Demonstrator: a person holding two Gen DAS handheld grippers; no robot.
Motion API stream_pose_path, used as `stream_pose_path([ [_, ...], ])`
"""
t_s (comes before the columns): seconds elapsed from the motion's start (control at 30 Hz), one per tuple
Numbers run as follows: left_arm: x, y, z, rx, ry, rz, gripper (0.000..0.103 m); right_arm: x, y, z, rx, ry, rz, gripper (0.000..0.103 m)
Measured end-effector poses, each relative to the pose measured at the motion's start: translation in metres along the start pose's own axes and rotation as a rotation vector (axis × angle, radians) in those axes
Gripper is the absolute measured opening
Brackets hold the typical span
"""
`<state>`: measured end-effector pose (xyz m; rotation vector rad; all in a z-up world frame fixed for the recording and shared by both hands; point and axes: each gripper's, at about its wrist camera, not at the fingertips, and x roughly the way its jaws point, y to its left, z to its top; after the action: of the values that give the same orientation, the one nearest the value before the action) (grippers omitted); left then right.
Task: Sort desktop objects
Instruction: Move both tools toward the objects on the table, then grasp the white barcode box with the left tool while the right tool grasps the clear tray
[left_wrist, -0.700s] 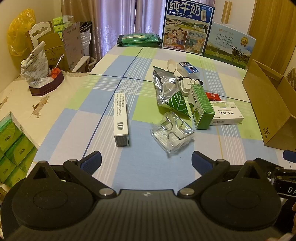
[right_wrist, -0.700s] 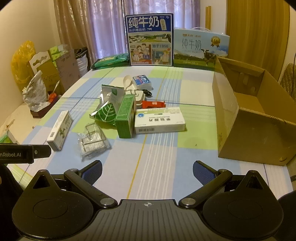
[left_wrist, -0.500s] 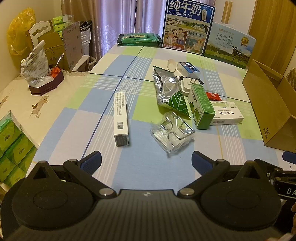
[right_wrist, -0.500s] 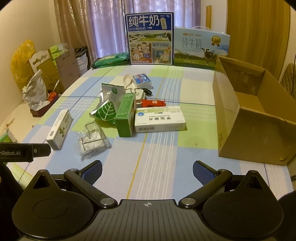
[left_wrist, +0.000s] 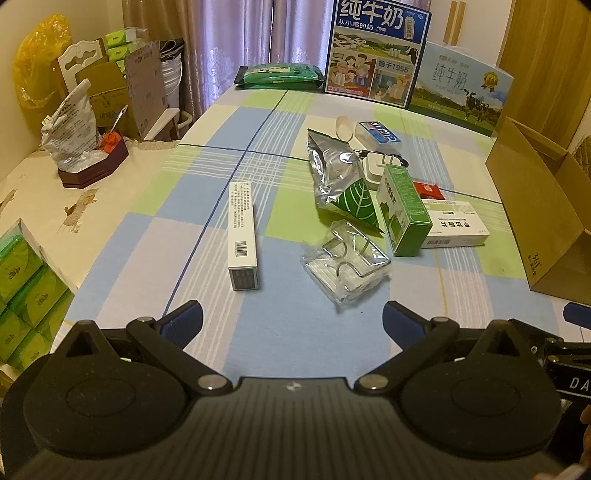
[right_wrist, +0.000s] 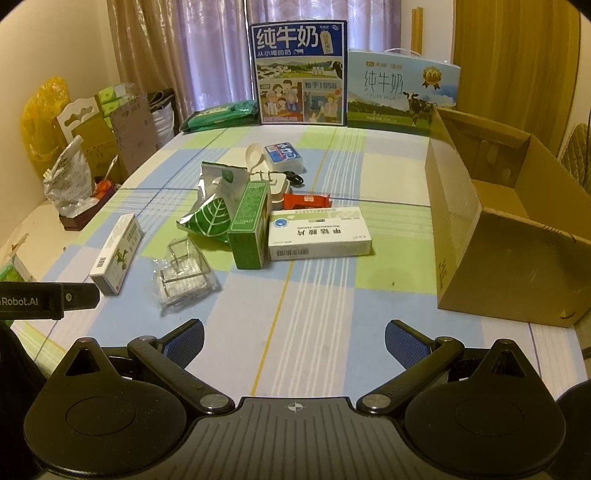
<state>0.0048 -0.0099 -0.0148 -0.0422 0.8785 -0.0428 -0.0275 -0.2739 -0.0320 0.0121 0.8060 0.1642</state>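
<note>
A loose cluster lies mid-table: a long white box (left_wrist: 242, 236), a clear bag with wire hooks (left_wrist: 345, 264), a silver leaf pouch (left_wrist: 341, 184), a green carton (left_wrist: 404, 210), a white medicine box (right_wrist: 319, 233), a red packet (right_wrist: 306, 200), a white charger (left_wrist: 376, 166), a spoon (left_wrist: 345, 125) and a blue-label tub (right_wrist: 282, 155). My left gripper (left_wrist: 291, 319) hangs open above the near edge, short of the long box and the bag. My right gripper (right_wrist: 293, 341) is open too, nothing between its fingers, in front of the medicine box.
An open cardboard box (right_wrist: 509, 236) stands at the table's right side. Two milk cartons (right_wrist: 301, 72) and a green wipes pack (right_wrist: 221, 112) line the far edge. A side table (left_wrist: 48, 206) on the left holds a bag, a dark tray and green tissue packs (left_wrist: 22, 280).
Both views have crept slightly forward toward the cluster; nothing on the table has moved and both grippers stay open.
</note>
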Motion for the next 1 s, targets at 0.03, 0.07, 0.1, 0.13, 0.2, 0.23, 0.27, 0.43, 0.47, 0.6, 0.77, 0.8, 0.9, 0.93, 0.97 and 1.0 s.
stream_pose_path([
  [0.03,0.0,0.001,0.0,-0.001,0.0,0.0,0.102,0.0,0.0,0.0,0.0,0.0,0.001,0.101],
  [0.07,0.0,0.001,0.0,0.0,0.0,-0.001,0.102,0.0,0.0,0.0,-0.001,0.0,0.0,0.101],
  [0.1,0.0,0.001,0.0,0.0,0.0,-0.001,0.102,0.0,0.0,0.0,-0.001,-0.001,-0.001,0.101],
  [0.13,0.0,0.001,0.0,0.001,0.0,0.0,0.102,0.0,0.0,0.0,-0.003,-0.001,-0.002,0.101],
  [0.2,0.0,0.001,0.0,0.001,0.0,0.0,0.102,0.001,0.001,0.001,-0.004,-0.002,-0.003,0.101],
  [0.23,0.0,0.002,0.001,0.002,0.0,0.001,0.102,0.002,0.001,0.001,-0.006,-0.004,-0.005,0.101],
  [0.27,0.0,0.002,0.002,0.006,0.0,0.002,0.102,0.002,0.002,0.0,-0.007,-0.007,-0.007,0.101],
  [0.43,-0.001,0.005,0.006,0.026,-0.013,0.007,0.102,0.007,0.004,0.003,-0.012,-0.021,0.017,0.101],
  [0.47,-0.001,0.007,0.007,0.028,-0.018,0.005,0.102,0.008,0.006,0.005,-0.015,-0.021,0.029,0.101],
  [0.6,0.004,0.022,0.018,0.024,-0.023,0.005,0.102,0.015,0.014,0.009,-0.043,-0.026,0.087,0.101],
  [0.77,0.018,0.042,0.038,0.024,0.005,-0.001,0.101,0.028,0.032,0.014,-0.13,-0.027,0.173,0.101],
  [0.8,0.022,0.045,0.042,0.034,0.01,-0.001,0.101,0.032,0.036,0.015,-0.14,-0.026,0.181,0.101],
  [0.9,0.035,0.05,0.054,0.07,0.028,-0.009,0.101,0.047,0.047,0.02,-0.17,-0.02,0.217,0.101],
  [0.93,0.041,0.052,0.058,0.081,0.043,-0.022,0.1,0.052,0.05,0.021,-0.18,-0.018,0.229,0.101],
  [0.97,0.047,0.052,0.061,0.092,0.056,-0.038,0.096,0.057,0.054,0.022,-0.189,-0.016,0.241,0.101],
  [1.0,0.053,0.053,0.064,0.102,0.071,-0.051,0.093,0.063,0.057,0.023,-0.197,-0.013,0.256,0.101],
])
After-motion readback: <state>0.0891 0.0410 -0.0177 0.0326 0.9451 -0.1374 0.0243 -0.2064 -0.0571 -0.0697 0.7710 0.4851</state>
